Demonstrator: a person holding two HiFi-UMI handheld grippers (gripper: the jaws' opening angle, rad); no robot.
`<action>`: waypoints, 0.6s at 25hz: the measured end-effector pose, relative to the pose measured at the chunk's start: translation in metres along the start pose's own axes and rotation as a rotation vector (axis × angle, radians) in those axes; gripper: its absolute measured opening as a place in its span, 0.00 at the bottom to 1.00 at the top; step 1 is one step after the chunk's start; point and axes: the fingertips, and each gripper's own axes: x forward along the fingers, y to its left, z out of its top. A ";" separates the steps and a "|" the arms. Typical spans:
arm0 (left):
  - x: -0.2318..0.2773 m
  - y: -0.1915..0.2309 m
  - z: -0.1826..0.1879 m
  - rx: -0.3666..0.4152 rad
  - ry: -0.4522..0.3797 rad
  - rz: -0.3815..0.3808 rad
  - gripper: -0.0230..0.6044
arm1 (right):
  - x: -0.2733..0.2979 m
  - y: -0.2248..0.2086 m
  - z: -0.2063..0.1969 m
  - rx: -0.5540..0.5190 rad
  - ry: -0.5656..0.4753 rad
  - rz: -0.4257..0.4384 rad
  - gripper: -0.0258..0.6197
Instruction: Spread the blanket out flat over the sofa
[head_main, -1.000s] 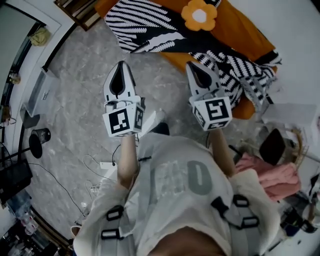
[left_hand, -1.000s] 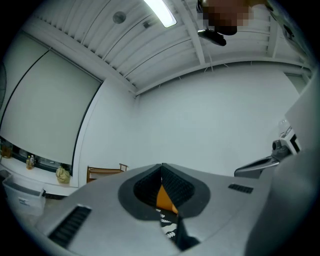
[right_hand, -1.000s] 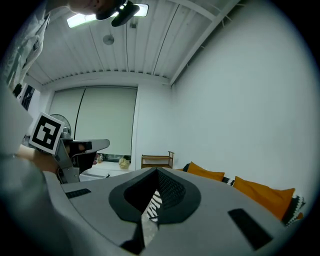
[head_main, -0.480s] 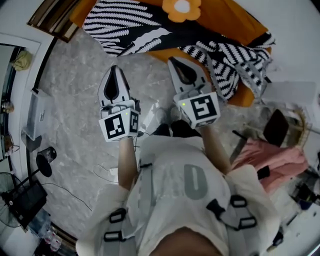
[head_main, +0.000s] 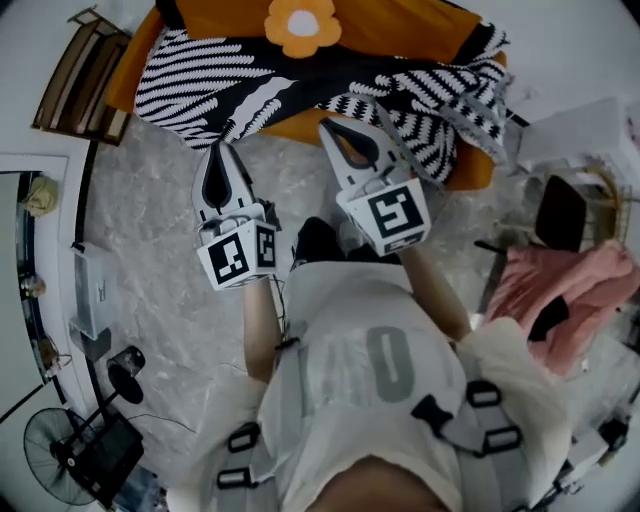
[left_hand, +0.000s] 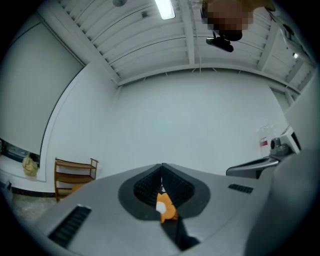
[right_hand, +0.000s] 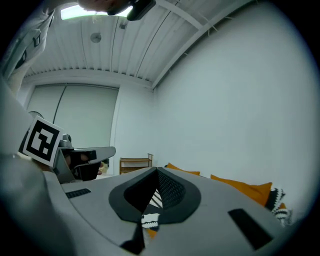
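A black-and-white striped blanket lies rumpled over the orange sofa, bunched in a heap at its right end. An orange flower cushion rests on top. In the head view my left gripper is shut and empty, its tip just short of the blanket's hanging edge. My right gripper is also shut and empty, its tip by the sofa's front edge near the heap. The left gripper view shows closed jaws with the flower cushion beyond. The right gripper view shows closed jaws and blanket stripes past them.
A wooden shelf stands left of the sofa. Pink cloth and a dark chair crowd the right side. A fan and cables lie on the marble floor at lower left.
Both grippers have come closer to the sofa, which now sits more to the left in the head view. Both stay shut and empty.
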 end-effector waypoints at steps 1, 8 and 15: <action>0.008 -0.010 -0.003 -0.003 0.000 -0.030 0.05 | -0.005 -0.014 -0.003 0.006 0.001 -0.043 0.05; 0.063 -0.097 -0.015 0.011 0.024 -0.334 0.05 | -0.066 -0.098 -0.018 0.048 0.010 -0.388 0.05; 0.099 -0.156 -0.012 0.052 0.029 -0.591 0.05 | -0.121 -0.139 -0.025 0.058 0.014 -0.735 0.05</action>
